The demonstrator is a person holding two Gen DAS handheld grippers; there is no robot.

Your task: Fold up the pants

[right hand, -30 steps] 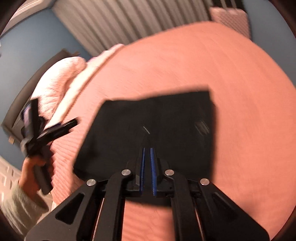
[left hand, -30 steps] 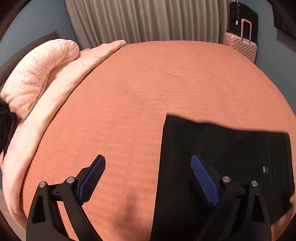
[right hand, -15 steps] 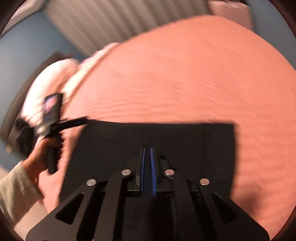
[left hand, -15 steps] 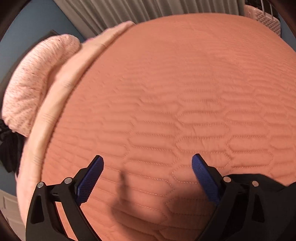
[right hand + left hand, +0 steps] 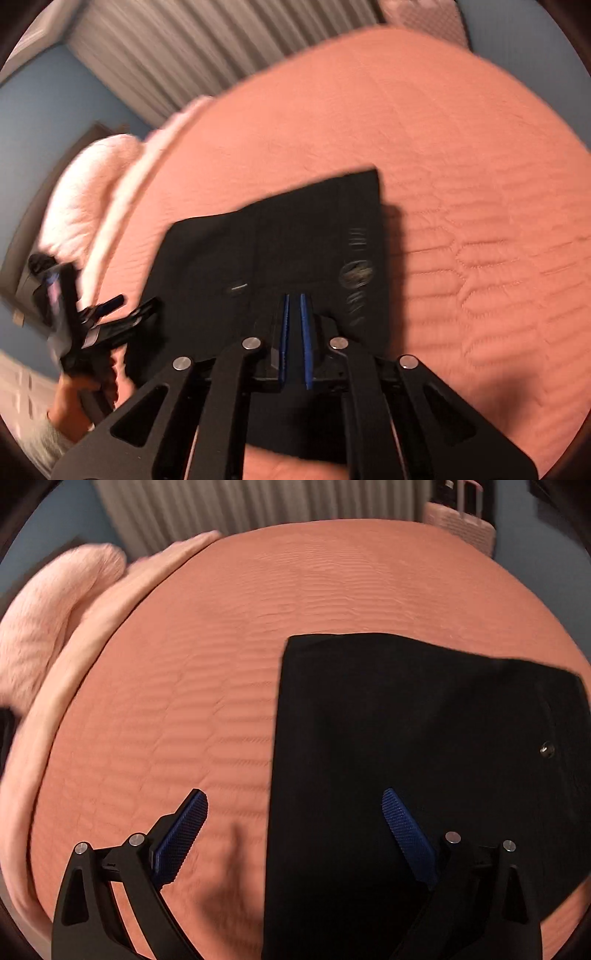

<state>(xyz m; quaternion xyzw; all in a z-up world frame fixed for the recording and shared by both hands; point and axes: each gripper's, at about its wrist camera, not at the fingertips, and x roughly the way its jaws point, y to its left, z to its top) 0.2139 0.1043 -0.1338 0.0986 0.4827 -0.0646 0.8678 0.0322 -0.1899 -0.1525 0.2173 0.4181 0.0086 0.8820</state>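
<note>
Black pants (image 5: pixel 424 757) lie folded into a rectangle on the orange quilted bedspread (image 5: pixel 258 627). My left gripper (image 5: pixel 293 803) is open and empty, above the pants' left edge, its right finger over the fabric. In the right wrist view the pants (image 5: pixel 288 251) lie flat under my right gripper (image 5: pixel 293 299), whose jaws stand nearly closed with a thin gap; nothing shows between them. The left gripper (image 5: pixel 125 306) also shows there, held in a hand at the pants' left side.
A pink fluffy pillow (image 5: pixel 48 620) and a folded pink sheet (image 5: pixel 92 646) lie at the bed's left side. Grey curtains (image 5: pixel 258 502) hang behind. A pink suitcase (image 5: pixel 461 528) stands at the far right. A dark headboard (image 5: pixel 22 229) is at left.
Both views have swung. My left gripper has pulled back from low over the bedspread, and the pants fill its right side again. My right gripper has lifted back from the pants.
</note>
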